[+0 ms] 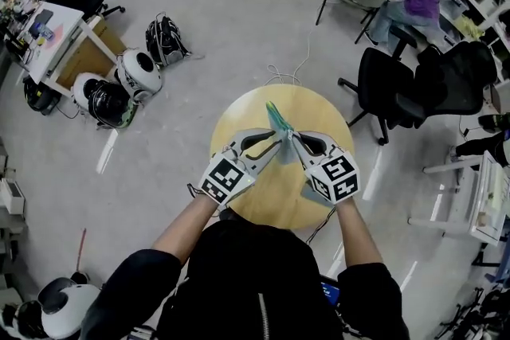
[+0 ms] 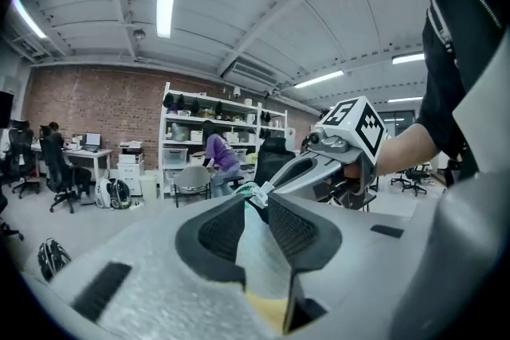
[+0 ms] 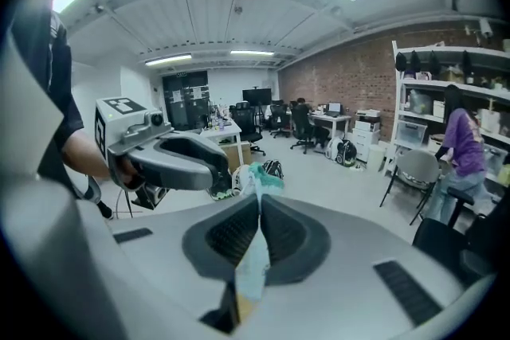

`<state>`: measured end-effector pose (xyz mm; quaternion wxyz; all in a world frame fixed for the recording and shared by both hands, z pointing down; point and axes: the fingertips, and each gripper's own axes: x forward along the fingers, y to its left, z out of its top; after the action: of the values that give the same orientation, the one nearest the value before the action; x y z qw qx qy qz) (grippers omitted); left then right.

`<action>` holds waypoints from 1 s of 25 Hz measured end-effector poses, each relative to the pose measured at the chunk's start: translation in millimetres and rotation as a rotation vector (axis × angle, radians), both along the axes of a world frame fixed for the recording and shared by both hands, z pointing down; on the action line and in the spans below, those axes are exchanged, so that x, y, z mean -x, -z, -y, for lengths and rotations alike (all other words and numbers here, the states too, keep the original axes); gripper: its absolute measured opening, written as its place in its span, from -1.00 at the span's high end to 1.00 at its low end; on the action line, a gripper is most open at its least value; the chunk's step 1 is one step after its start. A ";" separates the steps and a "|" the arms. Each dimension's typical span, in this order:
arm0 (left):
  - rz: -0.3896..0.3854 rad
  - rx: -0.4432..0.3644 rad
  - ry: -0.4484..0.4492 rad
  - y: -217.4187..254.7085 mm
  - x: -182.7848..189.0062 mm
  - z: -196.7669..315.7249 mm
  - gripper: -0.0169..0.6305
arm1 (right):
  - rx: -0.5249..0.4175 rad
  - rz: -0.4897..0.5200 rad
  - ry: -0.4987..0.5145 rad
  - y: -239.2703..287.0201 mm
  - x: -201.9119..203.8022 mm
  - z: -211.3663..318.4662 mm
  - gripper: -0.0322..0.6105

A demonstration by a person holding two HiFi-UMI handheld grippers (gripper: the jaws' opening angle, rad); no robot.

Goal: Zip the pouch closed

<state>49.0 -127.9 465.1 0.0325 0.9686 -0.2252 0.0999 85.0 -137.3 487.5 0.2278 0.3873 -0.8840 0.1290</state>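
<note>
1. The left gripper (image 2: 256,203) has its jaws parted in a narrow wedge; the dark pads are ribbed and set in smooth grey shells; the cloth of the pouch (image 2: 259,251) lies in the gap between them.
2. The right gripper (image 3: 259,199) has its jaws pressed together, pinching the pouch (image 3: 255,259) as a thin strip between the same ribbed pads.
3. The pouch (image 1: 276,119) is soft, thin, mint-green fabric, with a pale yellow patch at the end nearest each camera; from the head view it stands edge-on as a narrow blade, and whether its zip is closed I cannot tell.
4. It is held up in the air between the tips of the left gripper (image 1: 279,143) and the right gripper (image 1: 293,141), which meet in a V.
5. Below them is the round counter (image 1: 319,111), of pale yellow wood with a smooth top; grey floor (image 1: 223,36) lies around it.
</note>
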 end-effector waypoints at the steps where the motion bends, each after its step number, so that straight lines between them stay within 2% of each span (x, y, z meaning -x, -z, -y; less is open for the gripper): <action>1: 0.001 -0.018 -0.023 2.3 -5.7 -4.5 0.62 | 0.001 0.003 -0.001 1.9 -0.8 -2.1 0.86; 3: 0.028 -0.074 -0.059 3.3 -15.2 -13.2 0.51 | 0.010 0.015 -0.003 5.2 -2.3 -5.8 0.86; 7: 0.152 -0.217 -0.069 -10.8 -24.7 -21.9 0.47 | 0.039 0.059 -0.005 9.9 -1.9 -10.0 0.86; 10: 0.222 -0.341 -0.049 -9.3 -27.5 -21.4 0.50 | 0.066 0.077 0.006 11.1 2.4 -13.0 0.86; 12: 0.276 -0.450 -0.038 -5.6 -28.6 -22.1 0.60 | 0.079 0.085 0.005 11.4 4.2 -13.8 0.86; 14: 0.324 -0.522 -0.036 -5.3 -30.5 -23.3 0.66 | 0.086 0.091 0.004 10.8 3.8 -13.3 0.86; 19: 0.410 -0.562 -0.031 -9.0 -31.4 -23.9 0.69 | 0.095 0.076 0.031 7.1 4.5 -16.3 0.86; 25: 0.465 -0.646 -0.021 -11.6 -25.5 -21.9 0.55 | 0.129 0.082 0.040 4.9 10.6 -17.9 0.86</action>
<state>74.6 -106.0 476.7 -0.3266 0.8828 -0.2366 0.2409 74.5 -119.4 482.6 0.2186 0.3484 -0.8900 0.1969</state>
